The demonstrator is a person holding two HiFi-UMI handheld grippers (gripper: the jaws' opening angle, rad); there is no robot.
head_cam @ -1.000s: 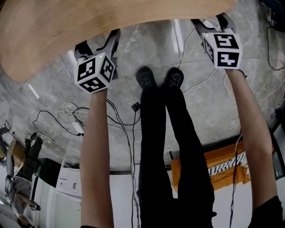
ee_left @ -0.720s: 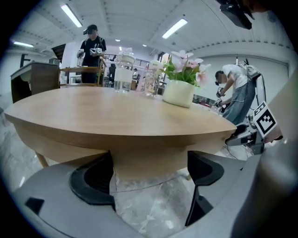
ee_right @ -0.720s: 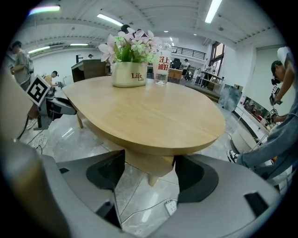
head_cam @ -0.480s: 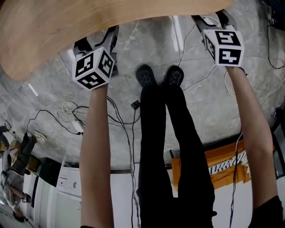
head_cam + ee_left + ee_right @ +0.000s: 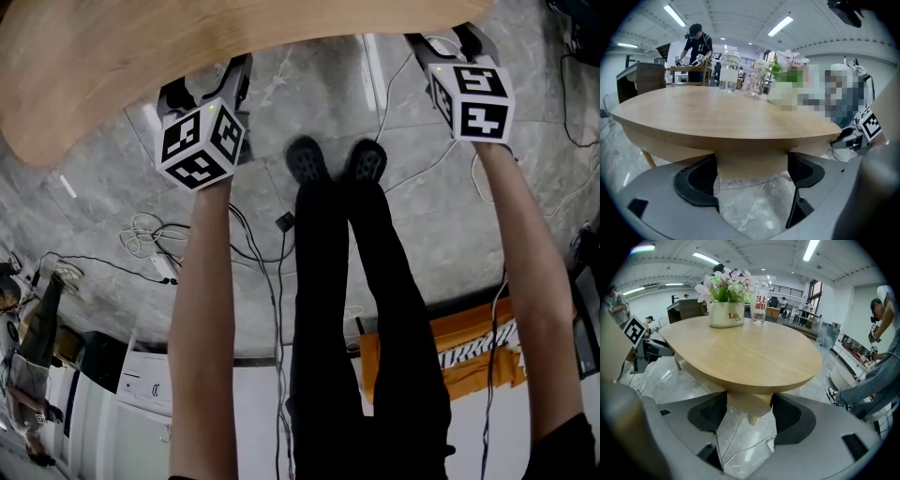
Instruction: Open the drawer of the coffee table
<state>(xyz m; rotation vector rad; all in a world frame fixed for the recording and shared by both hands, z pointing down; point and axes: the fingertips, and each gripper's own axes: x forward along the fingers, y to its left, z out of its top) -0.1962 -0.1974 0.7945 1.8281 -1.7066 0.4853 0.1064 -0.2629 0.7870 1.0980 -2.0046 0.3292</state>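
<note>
Drawer (image 5: 751, 165) sits under the oval surface (image 5: 717, 117), between my left tongs (image 5: 751, 180), which are spread wide; my right tongs (image 5: 749, 411) are equally apart. Only the right gripper view shows a pot (image 5: 725, 315) holding pink flowers (image 5: 724, 284); the head view misses it.

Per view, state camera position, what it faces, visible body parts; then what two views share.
Head view: on head, facing down at grey marble floor; legs, forearms, left gripper, right gripper.
Left gripper view: on left gripper, facing light oval wooden tabletop; open jaws.
Right gripper view: on right gripper, same tabletop; open jaws.
Both share white flowerpot.
</note>
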